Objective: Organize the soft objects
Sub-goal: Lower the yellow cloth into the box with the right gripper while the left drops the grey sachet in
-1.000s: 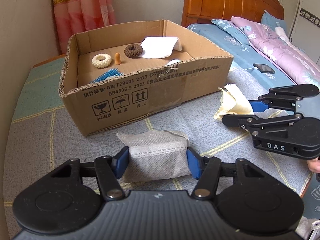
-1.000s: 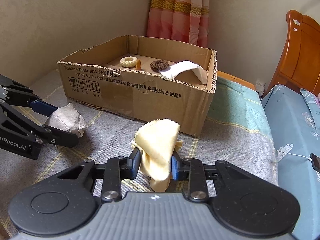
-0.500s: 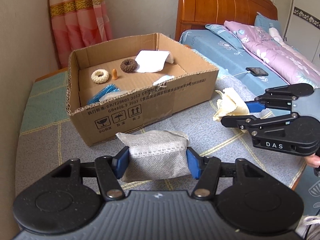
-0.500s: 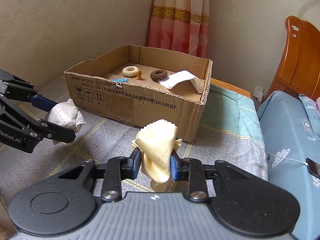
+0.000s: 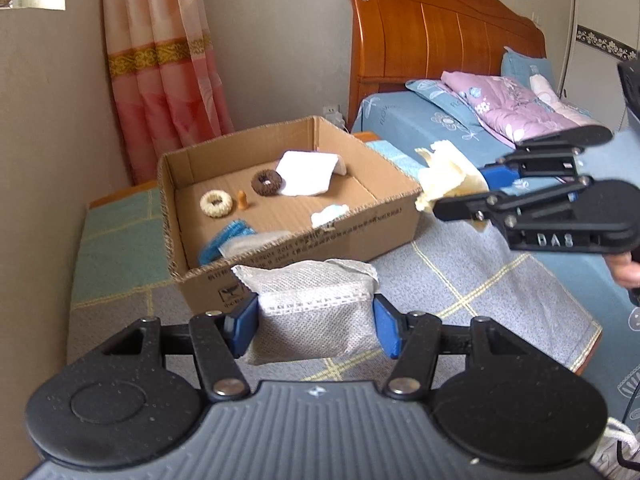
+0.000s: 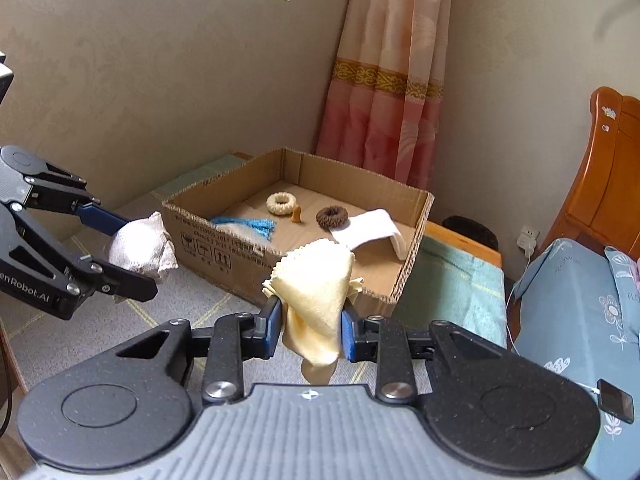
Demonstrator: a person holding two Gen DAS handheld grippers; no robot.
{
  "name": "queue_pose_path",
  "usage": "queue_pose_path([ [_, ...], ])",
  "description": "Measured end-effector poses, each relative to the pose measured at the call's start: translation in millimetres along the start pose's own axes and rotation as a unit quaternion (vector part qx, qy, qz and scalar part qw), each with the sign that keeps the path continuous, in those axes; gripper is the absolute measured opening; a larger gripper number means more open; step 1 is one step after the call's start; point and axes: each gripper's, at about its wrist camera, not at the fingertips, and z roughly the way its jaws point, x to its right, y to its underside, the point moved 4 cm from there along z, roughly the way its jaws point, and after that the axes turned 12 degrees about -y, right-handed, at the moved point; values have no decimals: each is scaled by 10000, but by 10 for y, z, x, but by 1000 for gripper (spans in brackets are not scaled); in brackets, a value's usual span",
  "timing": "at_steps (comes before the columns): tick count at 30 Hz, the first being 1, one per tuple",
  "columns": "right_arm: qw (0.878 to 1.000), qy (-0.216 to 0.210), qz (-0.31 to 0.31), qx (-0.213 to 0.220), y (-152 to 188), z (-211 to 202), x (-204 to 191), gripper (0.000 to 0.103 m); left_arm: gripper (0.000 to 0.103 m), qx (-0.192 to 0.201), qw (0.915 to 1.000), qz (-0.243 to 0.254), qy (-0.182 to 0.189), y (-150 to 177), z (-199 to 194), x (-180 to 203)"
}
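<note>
My left gripper [image 5: 314,326] is shut on a grey woven pouch [image 5: 312,308], held in the air in front of the open cardboard box [image 5: 360,224]. My right gripper [image 6: 308,330] is shut on a crumpled pale yellow cloth [image 6: 316,292], also lifted, near the box's front right corner. In the left wrist view the right gripper [image 5: 464,196] shows at the right with the cloth [image 5: 444,178]. In the right wrist view the left gripper [image 6: 124,248] shows at the left with the pouch [image 6: 138,246]. Inside the box lie a cream hair tie [image 5: 216,203], a brown hair tie [image 5: 266,182], a white cloth [image 5: 306,174] and a blue item [image 5: 224,240].
The box stands on a grey and green checked cover [image 5: 460,284] over a low surface against the wall. A bed with blue sheets [image 5: 448,124], a wooden headboard [image 5: 432,32] and a pink curtain [image 5: 160,72] lie behind. A phone [image 6: 616,400] on a cable rests on the bed.
Both grippers have risen with their loads: the pouch and the yellow cloth have left the cover, and the box's inside shows from higher up.
</note>
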Motion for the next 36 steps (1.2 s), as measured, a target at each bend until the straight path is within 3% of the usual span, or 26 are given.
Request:
queue_pose_path([
  [6, 9997, 17, -107, 218, -487, 209, 122, 34, 59, 144, 9997, -158, -83, -26, -48, -147],
  [14, 10000, 30, -43, -54, -918, 895, 253, 35, 59, 248, 9992, -312, -89, -73, -23, -290],
  [15, 10000, 37, -5, -92, -939, 972, 259, 40, 59, 255, 9991, -328, -95, -83, -13, -319],
  [17, 9999, 93, 71, -66, -967, 1092, 281, 71, 59, 263, 9990, -352, -90, -101, 12, -360],
  [18, 9999, 117, 96, -25, -977, 1132, 293, 94, 59, 268, 9989, -365, -78, -110, 26, -377],
  [19, 9999, 94, 122, 30, -977, 1142, 289, 102, 59, 266, 9989, -368, -68, -117, 40, -389],
  [22, 9996, -13, 288, 48, -965, 1184, 301, 102, 59, 240, 9991, -342, -79, -142, 102, -424],
  [36, 9919, 578, 1013, -505, -643, 928, 261, 103, 59, 123, 9998, 2, -159, -636, 503, -481],
])
